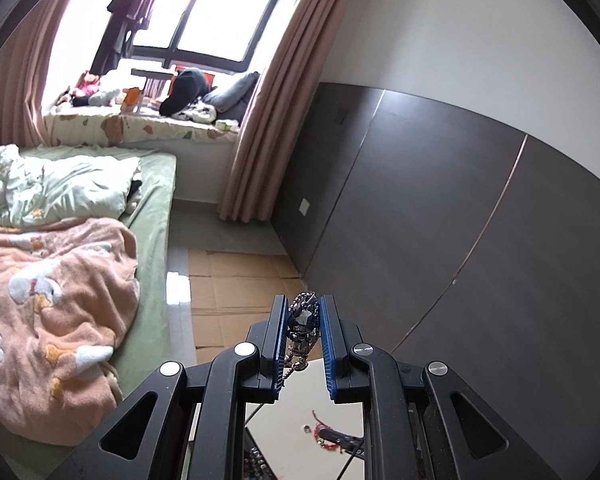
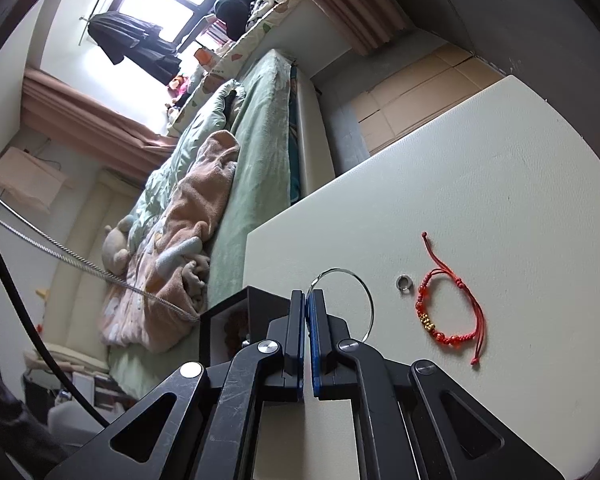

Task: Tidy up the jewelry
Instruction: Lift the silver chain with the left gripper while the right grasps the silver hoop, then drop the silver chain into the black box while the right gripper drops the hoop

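Between the blue pads of my left gripper (image 1: pixel 305 314) sits a bunched metal bead chain with a dark pendant (image 1: pixel 303 322), clamped and held up off the table, a short tail of chain dangling below the fingers. My right gripper (image 2: pixel 309 312) is pinched together on the rim of a thin silver bangle (image 2: pixel 362 300), most of the hoop sticking out to the right over the pale table (image 2: pixel 500 184). Just right of the bangle lies a small silver ring (image 2: pixel 403 282), and beyond it, further right, a red cord bracelet with gold beads (image 2: pixel 452 312). A dark box (image 2: pixel 224 320) stands near the table's left edge, beside my right fingers; something reddish-brown lies inside it, though I cannot tell what

I judge the bangle the weaker hold: only a sliver of wire is gripped, so a quick swing could twist it loose, and it might roll off the table. The free hoop could also sweep the ring as I turn. On the left, the dangling chain may snag on the box wall or slip bead by bead from the pads
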